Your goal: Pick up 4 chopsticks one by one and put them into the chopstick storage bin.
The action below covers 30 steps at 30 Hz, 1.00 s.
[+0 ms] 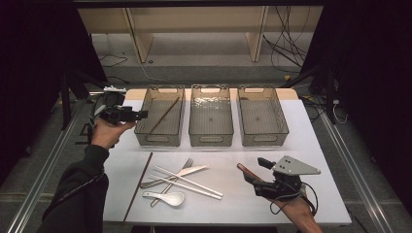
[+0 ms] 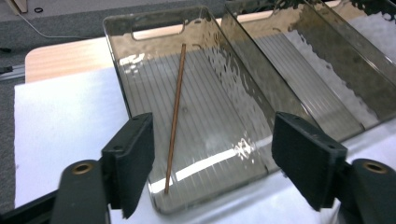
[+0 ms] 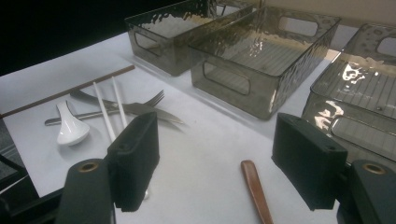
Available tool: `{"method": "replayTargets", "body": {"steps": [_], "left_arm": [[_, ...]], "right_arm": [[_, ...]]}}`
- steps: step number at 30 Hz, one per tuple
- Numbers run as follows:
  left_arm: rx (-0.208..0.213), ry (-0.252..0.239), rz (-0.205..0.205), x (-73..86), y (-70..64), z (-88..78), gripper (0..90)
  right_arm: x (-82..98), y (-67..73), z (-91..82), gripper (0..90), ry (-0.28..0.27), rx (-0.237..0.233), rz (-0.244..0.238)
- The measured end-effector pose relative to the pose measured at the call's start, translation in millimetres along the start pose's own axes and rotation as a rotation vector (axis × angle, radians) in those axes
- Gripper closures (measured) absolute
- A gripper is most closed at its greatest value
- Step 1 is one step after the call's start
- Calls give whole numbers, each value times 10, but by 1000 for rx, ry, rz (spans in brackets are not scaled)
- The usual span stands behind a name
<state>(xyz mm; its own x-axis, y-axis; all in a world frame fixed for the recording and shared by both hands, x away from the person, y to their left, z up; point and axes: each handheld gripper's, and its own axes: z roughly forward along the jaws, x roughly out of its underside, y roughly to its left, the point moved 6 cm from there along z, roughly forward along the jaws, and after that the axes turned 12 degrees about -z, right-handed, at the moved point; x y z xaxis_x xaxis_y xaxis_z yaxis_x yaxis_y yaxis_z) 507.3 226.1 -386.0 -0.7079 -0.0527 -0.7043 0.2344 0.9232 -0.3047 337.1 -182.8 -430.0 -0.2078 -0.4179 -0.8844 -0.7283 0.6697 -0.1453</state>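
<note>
While the high view hides it, the left tool (image 2: 212, 163) gapes empty — brown chopstick (image 2: 175, 119) at twelve o'clock, in the bin (image 2: 140, 28); right tool (image 3: 215, 163) open.

A white-topped table (image 1: 311, 145) carries three smoky plastic bins (image 1: 211, 121) in a row at its far side, and nearer than the bins lie a brown chopstick (image 1: 138, 185), a fork (image 1: 171, 180), a knife (image 1: 179, 174), white chopsticks (image 1: 190, 182), a white spoon (image 1: 166, 197) and a brown utensil (image 1: 248, 173).

Three bins (image 1: 211, 141) wall off the far table; piled cutlery (image 1: 182, 179) clutters the near-left, near-right lies open
</note>
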Motion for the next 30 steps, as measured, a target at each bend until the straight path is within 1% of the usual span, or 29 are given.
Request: {"method": "replayTargets", "body": {"steps": [1,4,6,8,9,11,14,16,18,22,25,28,30], "left_arm": [[3,1,1,48,-5,-23,287],[-22,59,46,215,-37,-32,275],[-30,80,49,305,-52,-50,271],[-60,98,65,377,-37,-65,262],[-69,103,64,408,-20,-77,258],[-63,122,44,479,8,-102,255],[-72,152,32,591,49,-129,245],[-66,170,22,675,56,-134,242],[-73,196,28,762,57,-132,238],[-73,230,30,918,35,-121,238],[-70,251,28,1002,29,-135,238],[-86,273,29,1088,21,-155,238],[-93,302,37,1160,17,-161,239]], "right_arm": [[1,1,1,325,1,0,-1],[-4,1,4,325,0,0,0],[-6,2,7,325,1,0,-6],[-17,8,1,325,-6,-3,-7],[-21,7,-3,325,-6,-1,-8],[-21,5,-5,326,-8,0,-7],[-13,2,-8,325,-6,-3,-5],[-12,2,-4,325,-5,-3,-5],[-15,3,0,326,-7,-4,-6],[-18,6,2,325,-5,-3,-8],[-17,2,3,325,-4,-2,-6],[-14,-4,-2,325,-3,1,-3],[-16,-3,-4,326,-4,-1,-3]]}}
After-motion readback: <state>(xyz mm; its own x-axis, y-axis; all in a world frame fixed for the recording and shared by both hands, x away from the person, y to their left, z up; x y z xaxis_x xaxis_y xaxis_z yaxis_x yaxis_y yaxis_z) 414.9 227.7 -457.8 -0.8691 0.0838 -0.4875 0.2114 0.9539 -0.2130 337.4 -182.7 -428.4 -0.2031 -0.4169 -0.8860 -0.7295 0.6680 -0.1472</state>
